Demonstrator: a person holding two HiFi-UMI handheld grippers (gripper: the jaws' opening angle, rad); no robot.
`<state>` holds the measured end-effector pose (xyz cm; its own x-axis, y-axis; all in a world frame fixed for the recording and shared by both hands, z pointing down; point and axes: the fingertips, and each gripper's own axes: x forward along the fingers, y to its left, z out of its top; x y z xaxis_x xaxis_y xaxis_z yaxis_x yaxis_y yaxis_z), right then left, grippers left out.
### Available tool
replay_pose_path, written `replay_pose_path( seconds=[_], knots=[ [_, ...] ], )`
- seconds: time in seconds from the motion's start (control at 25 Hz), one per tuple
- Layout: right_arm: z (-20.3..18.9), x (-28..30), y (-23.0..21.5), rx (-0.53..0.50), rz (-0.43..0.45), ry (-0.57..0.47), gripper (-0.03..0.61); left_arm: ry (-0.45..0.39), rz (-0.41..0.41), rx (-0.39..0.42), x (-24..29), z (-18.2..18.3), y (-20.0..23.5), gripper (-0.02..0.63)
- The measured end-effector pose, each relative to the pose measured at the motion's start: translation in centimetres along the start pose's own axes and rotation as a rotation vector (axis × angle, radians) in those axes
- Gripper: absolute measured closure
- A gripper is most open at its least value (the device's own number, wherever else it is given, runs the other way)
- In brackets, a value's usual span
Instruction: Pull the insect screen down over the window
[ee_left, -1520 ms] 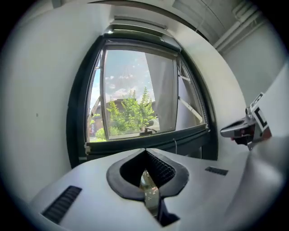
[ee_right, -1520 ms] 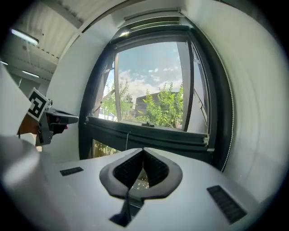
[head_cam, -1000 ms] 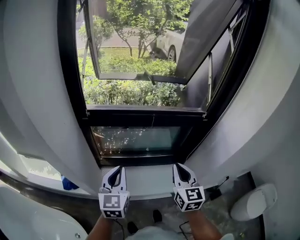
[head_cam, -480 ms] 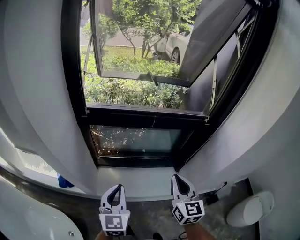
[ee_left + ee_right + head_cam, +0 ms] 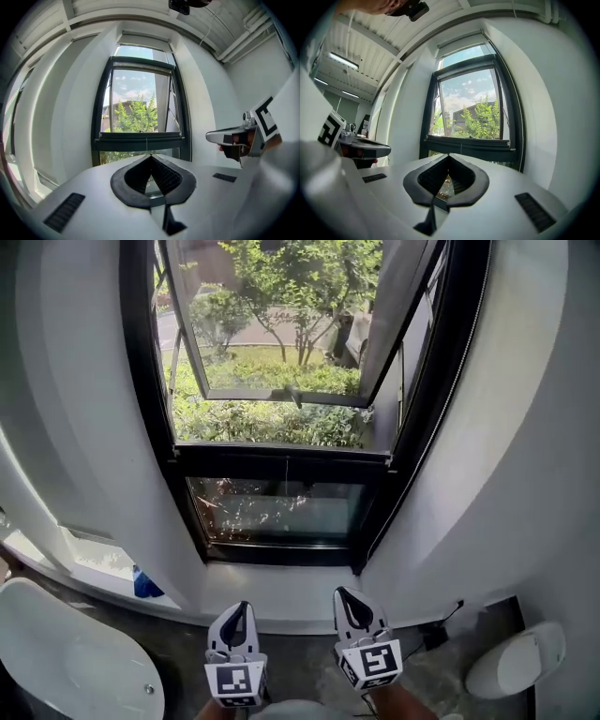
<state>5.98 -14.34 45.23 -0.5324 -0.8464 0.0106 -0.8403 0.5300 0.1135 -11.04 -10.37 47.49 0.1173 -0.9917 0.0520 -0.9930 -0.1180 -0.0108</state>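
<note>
The left gripper [image 5: 240, 607] and the right gripper [image 5: 340, 595] are smooth white plastic shells that taper to a point. A black spade-shaped lining rims each one's jaws. The pads [image 5: 164, 176] inside are black and finely ribbed. Short dark ribbed strips [image 5: 65, 212] are set into the shell. Behind each shell sits a white cube [image 5: 234, 682] printed with black square markers.
</note>
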Motion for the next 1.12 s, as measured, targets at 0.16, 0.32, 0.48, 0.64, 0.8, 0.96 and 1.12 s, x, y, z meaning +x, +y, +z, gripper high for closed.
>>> replay_pose_path(
  seconds=[0.16,0.32,0.48,0.64,0.8,0.96,1.12],
  knots=[
    [0.4,-5.5,-0.5,0.01,0.035,-0.016,0.572,-0.012,0.042,-0.041,-4.5,0.7,-4.0,0.6],
    [0.1,-10.9,-0.6,0.011,0.083,-0.027,0.572,-0.045,0.107,-0.029,-9.6,1.0,-7.2,0.6],
    [-0.9,-15.5,0.5,0.022,0.142,-0.022,0.572,-0.049,0.146,-0.038,-14.0,-0.4,-9.8,0.6],
    [-2.4,-19.5,1.8,0.047,0.177,0.002,0.572,-0.046,0.182,-0.06,-18.1,-1.7,-11.6,0.6],
    [-3.1,-21.7,2.7,0.063,0.18,0.009,0.572,-0.032,0.205,-0.08,-20.7,-3.2,-12.2,0.6],
    [-3.6,-23.1,3.9,0.064,0.168,0.008,0.572,-0.018,0.207,-0.08,-22.1,-4.2,-12.1,0.6],
    [-3.9,-23.8,5.8,0.075,0.143,0.031,0.572,-0.029,0.178,-0.049,-23.1,-3.4,-11.0,0.6]
  ],
)
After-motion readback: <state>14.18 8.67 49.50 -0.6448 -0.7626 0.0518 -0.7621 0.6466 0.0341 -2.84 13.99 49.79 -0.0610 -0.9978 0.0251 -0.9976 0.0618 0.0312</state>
